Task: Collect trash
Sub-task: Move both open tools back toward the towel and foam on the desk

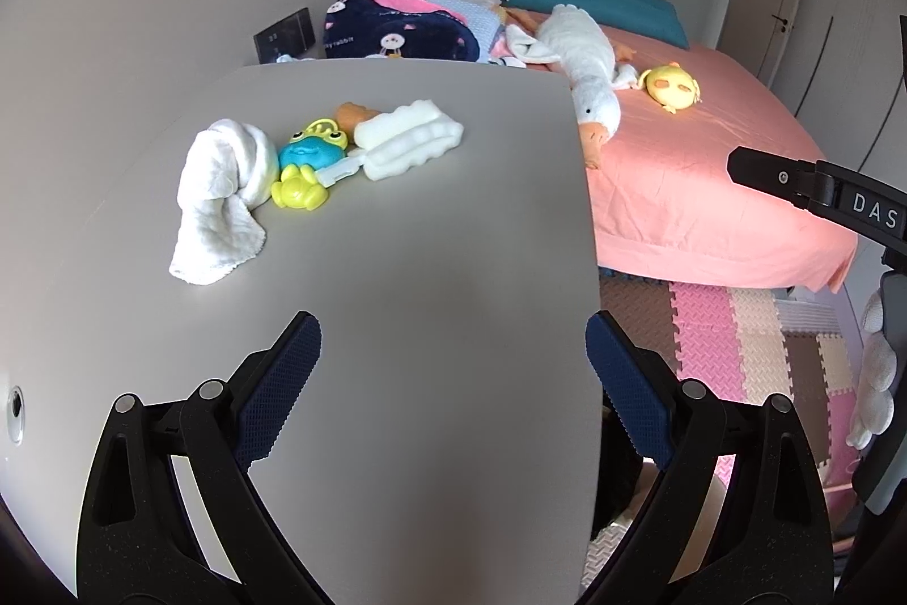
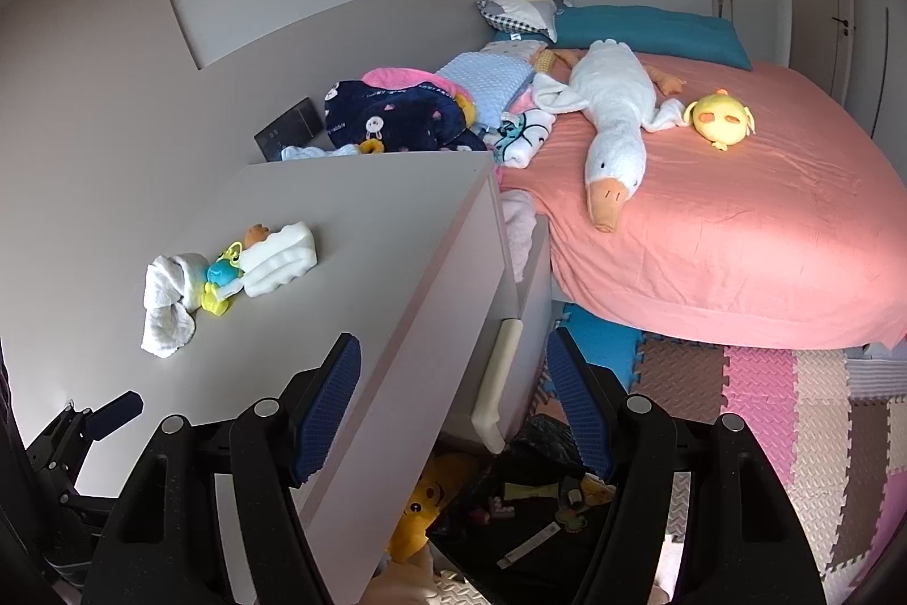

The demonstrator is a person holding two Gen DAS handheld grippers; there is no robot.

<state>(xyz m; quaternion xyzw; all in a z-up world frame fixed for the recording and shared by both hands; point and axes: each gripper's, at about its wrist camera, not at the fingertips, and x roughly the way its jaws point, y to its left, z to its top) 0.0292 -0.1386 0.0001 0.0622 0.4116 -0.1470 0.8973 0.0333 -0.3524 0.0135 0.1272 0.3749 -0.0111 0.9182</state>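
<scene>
A grey cabinet top [image 1: 397,236] carries a small pile: a crumpled white cloth [image 1: 224,191], a blue and yellow-green plastic frog toy [image 1: 306,163], a white foam block [image 1: 411,137] and an orange item [image 1: 354,114] behind it. The same pile shows in the right wrist view, with the cloth [image 2: 167,301] and foam block [image 2: 280,259]. My left gripper [image 1: 453,384] is open and empty, above the near part of the cabinet top. My right gripper [image 2: 453,406] is open and empty, over the cabinet's right edge [image 2: 453,321]. A dark bin [image 2: 538,508] holding mixed items sits on the floor below it.
A bed with a pink sheet [image 2: 708,219] lies to the right, with a white goose plush [image 2: 612,123], a yellow chick plush [image 2: 723,120] and folded blankets [image 2: 397,111]. Foam puzzle mats [image 2: 765,406] cover the floor. A yellow plush [image 2: 419,514] lies by the bin.
</scene>
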